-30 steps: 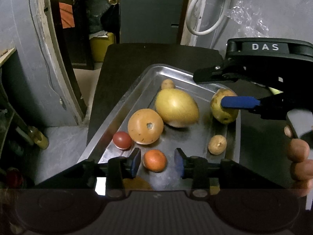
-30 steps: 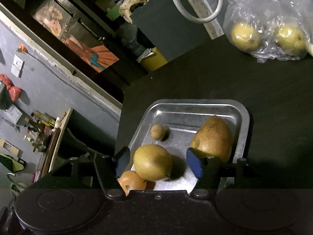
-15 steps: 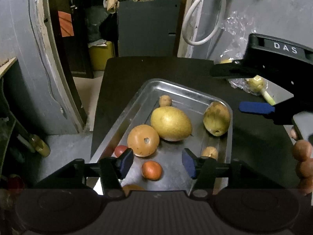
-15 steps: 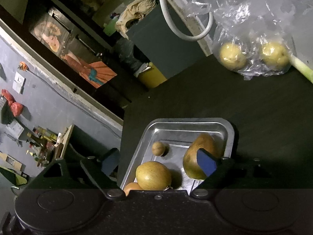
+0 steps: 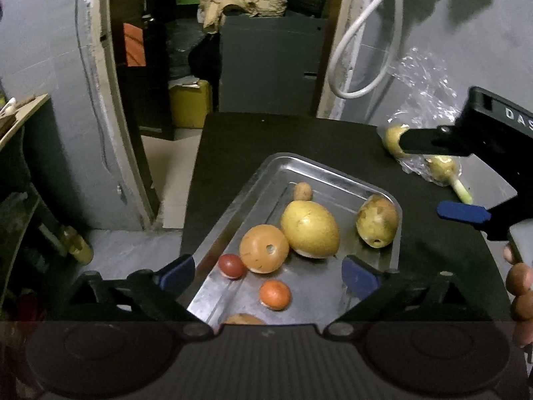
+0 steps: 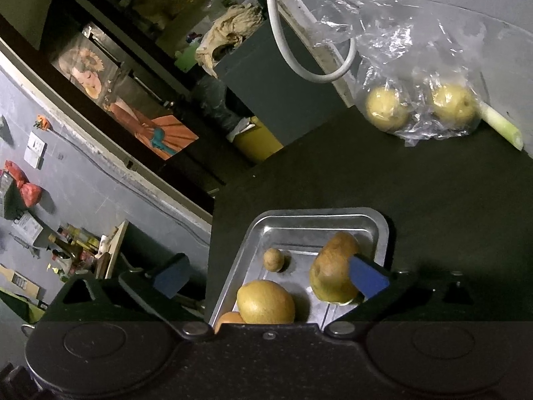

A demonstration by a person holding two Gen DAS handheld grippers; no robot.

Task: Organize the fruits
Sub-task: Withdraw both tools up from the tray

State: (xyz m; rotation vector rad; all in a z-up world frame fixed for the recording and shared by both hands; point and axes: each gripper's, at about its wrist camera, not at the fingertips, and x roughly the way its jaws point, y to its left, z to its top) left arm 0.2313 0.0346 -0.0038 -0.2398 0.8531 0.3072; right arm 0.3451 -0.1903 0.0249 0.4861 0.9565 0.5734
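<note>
- Metal tray (image 5: 263,180) on dark counter (image 5: 233,140) holds seven fruits, loose.
- Plastic bag (image 6: 423,76) behind holds two yellow fruits.
- Left claw (image 5: 266,275) and right claw (image 6: 269,275) spread apart, empty, above tray.

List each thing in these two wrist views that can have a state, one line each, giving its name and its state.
left gripper: open, empty, above the near end of the tray.
right gripper: open, empty.
metal tray: flat on the dark table, holding loose fruit.
large yellow fruit: lying on its side in the tray.
plastic bag: on the table beyond the tray, crumpled, two yellow fruits inside.
</note>
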